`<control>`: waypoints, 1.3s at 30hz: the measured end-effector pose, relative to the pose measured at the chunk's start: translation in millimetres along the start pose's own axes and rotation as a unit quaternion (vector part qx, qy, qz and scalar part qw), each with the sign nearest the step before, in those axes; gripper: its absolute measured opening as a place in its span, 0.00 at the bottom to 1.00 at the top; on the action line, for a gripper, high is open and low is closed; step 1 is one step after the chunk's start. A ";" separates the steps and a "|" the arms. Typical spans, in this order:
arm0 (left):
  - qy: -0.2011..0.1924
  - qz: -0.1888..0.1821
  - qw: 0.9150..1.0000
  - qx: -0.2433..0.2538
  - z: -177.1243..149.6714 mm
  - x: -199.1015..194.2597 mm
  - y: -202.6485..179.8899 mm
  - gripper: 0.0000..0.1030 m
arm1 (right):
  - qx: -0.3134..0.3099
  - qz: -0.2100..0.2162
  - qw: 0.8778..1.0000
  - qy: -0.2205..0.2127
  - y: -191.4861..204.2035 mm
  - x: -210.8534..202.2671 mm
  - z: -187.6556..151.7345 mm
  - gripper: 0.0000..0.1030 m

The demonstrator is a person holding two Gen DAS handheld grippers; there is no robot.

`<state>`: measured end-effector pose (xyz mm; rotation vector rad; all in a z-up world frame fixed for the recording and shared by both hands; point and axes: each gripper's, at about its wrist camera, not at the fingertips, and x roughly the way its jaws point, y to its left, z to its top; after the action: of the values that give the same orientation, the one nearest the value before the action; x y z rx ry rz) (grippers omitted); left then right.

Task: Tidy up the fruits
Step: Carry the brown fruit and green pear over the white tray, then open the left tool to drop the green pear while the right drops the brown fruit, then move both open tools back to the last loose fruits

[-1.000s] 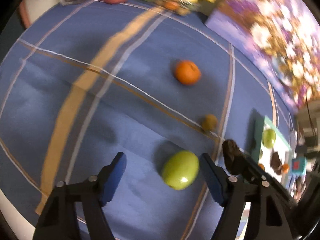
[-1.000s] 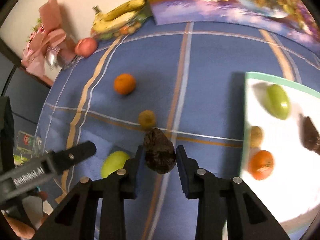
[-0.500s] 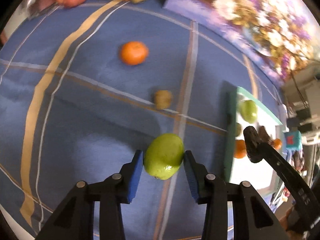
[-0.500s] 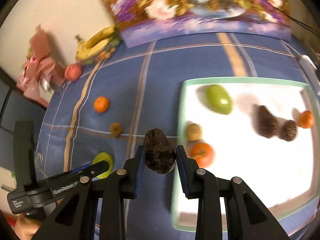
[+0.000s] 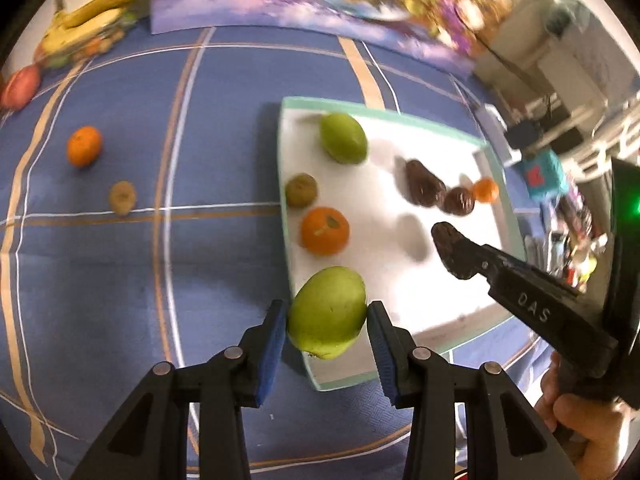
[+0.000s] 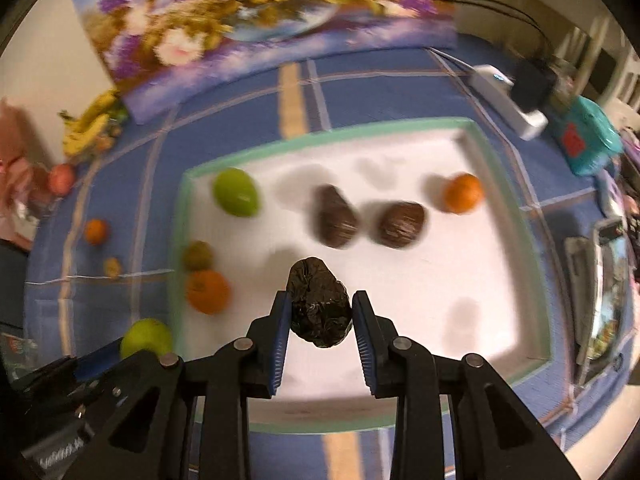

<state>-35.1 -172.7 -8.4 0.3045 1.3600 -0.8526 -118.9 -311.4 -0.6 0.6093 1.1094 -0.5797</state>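
My left gripper (image 5: pixel 326 314) is shut on a green mango-like fruit (image 5: pixel 326 300) and holds it above the near left corner of the white, teal-rimmed tray (image 5: pixel 281 140). My right gripper (image 6: pixel 320 306) is shut on a dark wrinkled fruit (image 6: pixel 318 310), hanging over the middle of the tray (image 6: pixel 180 240). Inside the tray lie another green fruit (image 5: pixel 343 138), a small brown fruit (image 5: pixel 302 190), an orange (image 5: pixel 324 231), two dark fruits (image 5: pixel 424 184) and a small orange (image 5: pixel 485 191). On the blue cloth to the left remain an orange (image 5: pixel 83 146) and a small brown fruit (image 5: pixel 122 198).
Bananas (image 5: pixel 92 12) and a red fruit (image 5: pixel 20 86) sit at the far left by the wall. A floral painting (image 6: pixel 260 20) leans behind the tray. A white power strip (image 6: pixel 508 104) and a teal box (image 6: pixel 588 140) lie to the tray's right.
My left gripper shut on the green fruit on the cloth and carried it right to the tray's corner. The right gripper moved the dark fruit from over the cloth to over the tray.
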 end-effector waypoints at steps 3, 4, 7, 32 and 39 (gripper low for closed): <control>0.013 0.010 1.000 0.016 -4.1 11.8 -10.4 0.42 | 0.005 -0.021 1.000 0.014 -12.6 8.7 -1.3 0.32; 0.017 0.016 1.000 0.019 -8.2 14.1 -12.1 0.43 | 0.006 -0.024 1.000 0.018 -16.1 10.8 -3.9 0.32; 0.010 0.024 0.999 0.036 -10.9 15.0 -14.4 0.41 | 0.012 -0.024 0.999 0.032 -24.8 18.2 -9.7 0.32; -0.115 0.131 0.973 -0.151 30.0 -66.8 157.5 1.00 | -0.053 0.025 0.996 -0.073 44.9 -26.6 16.9 0.61; -0.143 0.161 0.952 -0.219 26.0 -85.7 227.6 1.00 | -0.117 0.046 0.990 -0.069 111.0 -2.6 16.7 0.87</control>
<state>142.1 -5.7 14.8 0.0488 1.1485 -0.2932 -31.8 -245.2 24.8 0.4089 0.9958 -0.3992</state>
